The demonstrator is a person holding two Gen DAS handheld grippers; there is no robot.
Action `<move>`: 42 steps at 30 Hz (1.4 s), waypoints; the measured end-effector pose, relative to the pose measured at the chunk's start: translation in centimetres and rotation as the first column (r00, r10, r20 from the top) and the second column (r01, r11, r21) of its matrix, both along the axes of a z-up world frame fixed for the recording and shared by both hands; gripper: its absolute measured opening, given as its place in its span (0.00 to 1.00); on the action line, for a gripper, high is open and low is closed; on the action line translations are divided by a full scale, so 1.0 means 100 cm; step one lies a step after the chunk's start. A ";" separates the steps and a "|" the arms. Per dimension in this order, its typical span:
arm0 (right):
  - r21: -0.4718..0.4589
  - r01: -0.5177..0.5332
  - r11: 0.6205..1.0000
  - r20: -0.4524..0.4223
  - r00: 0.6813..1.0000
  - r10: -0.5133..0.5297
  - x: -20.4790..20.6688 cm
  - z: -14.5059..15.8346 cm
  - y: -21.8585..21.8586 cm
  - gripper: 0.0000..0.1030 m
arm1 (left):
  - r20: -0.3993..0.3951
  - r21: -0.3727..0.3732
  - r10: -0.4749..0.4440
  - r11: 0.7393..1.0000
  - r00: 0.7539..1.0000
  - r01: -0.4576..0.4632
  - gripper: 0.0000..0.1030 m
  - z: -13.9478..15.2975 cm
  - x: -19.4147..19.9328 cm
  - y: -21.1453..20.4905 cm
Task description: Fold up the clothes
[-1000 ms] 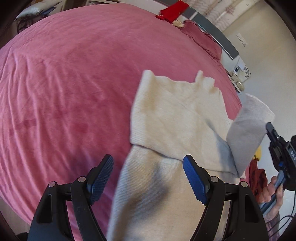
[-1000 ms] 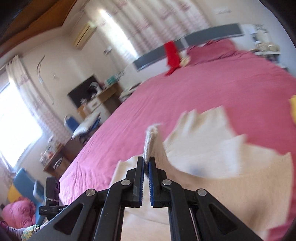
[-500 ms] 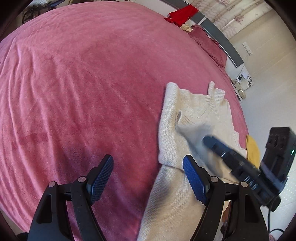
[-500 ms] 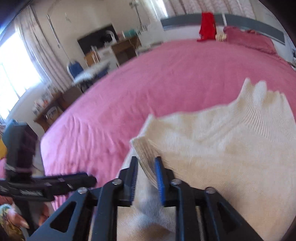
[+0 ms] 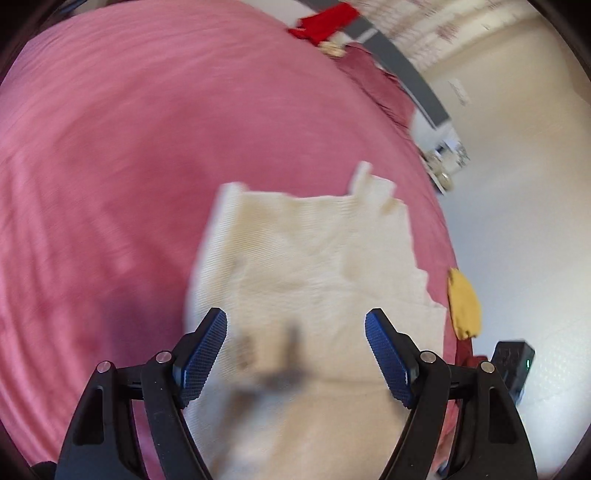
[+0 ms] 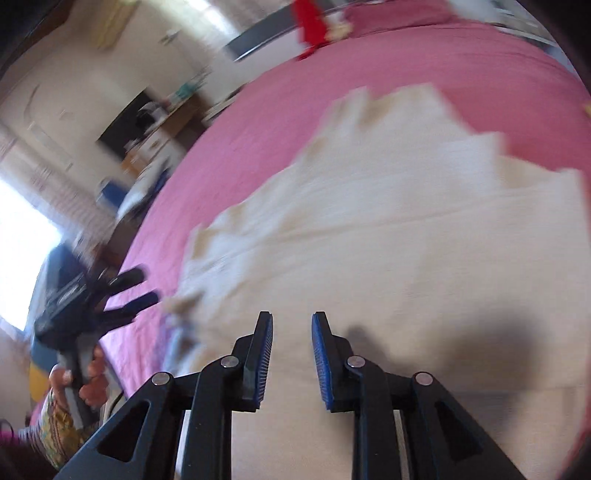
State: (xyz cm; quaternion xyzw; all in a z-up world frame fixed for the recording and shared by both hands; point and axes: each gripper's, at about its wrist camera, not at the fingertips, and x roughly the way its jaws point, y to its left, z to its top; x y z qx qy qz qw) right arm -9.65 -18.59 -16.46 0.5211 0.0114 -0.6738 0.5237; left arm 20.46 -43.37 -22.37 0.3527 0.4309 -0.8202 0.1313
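Through your left wrist view, your left tongs (image 5: 295, 350) stand wide apart with nothing between the pads, hovering over the cream knit sweater (image 5: 306, 258) that lies on the pink bed cover (image 5: 129, 166) near its right edge. The sleeve looks folded in across the body, so the first fold appears done; a yellow cloth (image 5: 463, 302) hangs just beside the bed's edge, and a red garment (image 5: 325, 22) sits far off by the grey headboard (image 5: 406, 74). Everything here is smeared by motion, so finer creases cannot be read. Through your right wrist view, your right tongs (image 6: 291, 350) have just been opening; the pads are part-way apart, and nothing is caught between them, the sweater (image 6: 388, 229) lying flat beneath. Your other hand (image 6: 86, 376) shows at the left, holding the left tongs (image 6: 136, 288) over the bed's side. By my judgement, one side is tucked and let go; the other sleeve and the lengthwise folds remain.
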 end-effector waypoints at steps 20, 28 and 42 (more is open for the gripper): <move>-0.023 0.280 0.960 0.111 0.955 -0.276 -0.121 -0.039 0.083 0.24 | 0.109 -0.135 -0.062 0.988 0.992 0.077 0.77 -0.025 -0.057 0.016; 0.049 0.291 0.956 0.207 0.933 -0.294 -0.131 -0.062 0.089 0.19 | 0.175 -0.110 -0.077 0.989 0.982 0.097 0.77 -0.033 -0.047 0.009; 0.024 0.049 0.998 0.126 0.991 -0.052 -0.152 -0.011 0.016 0.29 | 0.126 -0.130 -0.397 0.902 0.909 0.412 0.77 0.047 -0.145 -0.004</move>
